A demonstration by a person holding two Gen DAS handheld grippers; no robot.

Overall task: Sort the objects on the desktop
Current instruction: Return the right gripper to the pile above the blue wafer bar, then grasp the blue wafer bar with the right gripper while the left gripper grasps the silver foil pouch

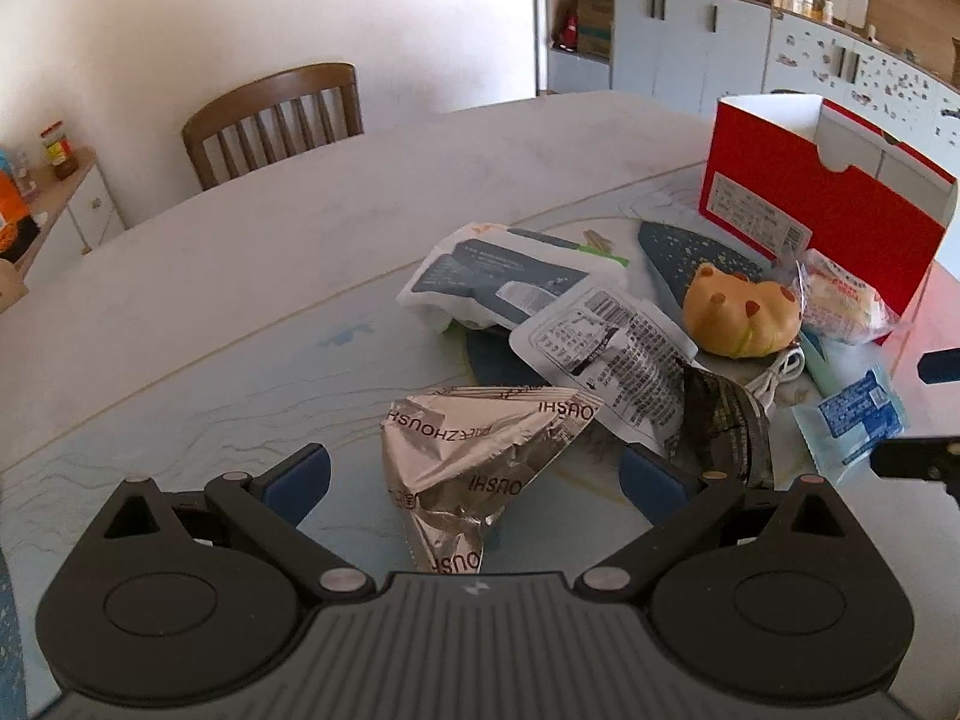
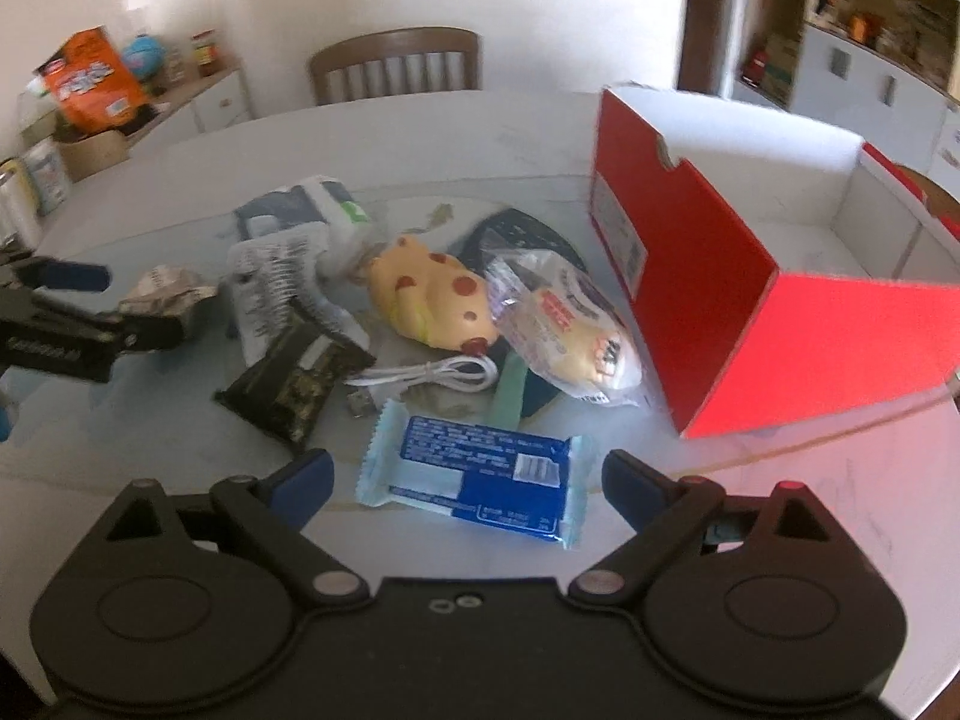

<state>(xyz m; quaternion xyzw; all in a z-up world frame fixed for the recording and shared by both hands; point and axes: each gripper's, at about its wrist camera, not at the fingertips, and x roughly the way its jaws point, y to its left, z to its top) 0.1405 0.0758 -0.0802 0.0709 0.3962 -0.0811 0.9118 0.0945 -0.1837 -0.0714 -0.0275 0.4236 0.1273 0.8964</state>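
Snack packets, all unsorted, lie heaped left of the empty red box (image 2: 720,312). Left gripper (image 1: 474,474) gapes around the silver foil pack (image 1: 474,468); right gripper (image 2: 468,480) gapes around the blue wafer pack (image 2: 480,474). Everything's left.

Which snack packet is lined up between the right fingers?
The blue packet, flat on the table just ahead of the open right gripper. The silver one sits at the left gripper.
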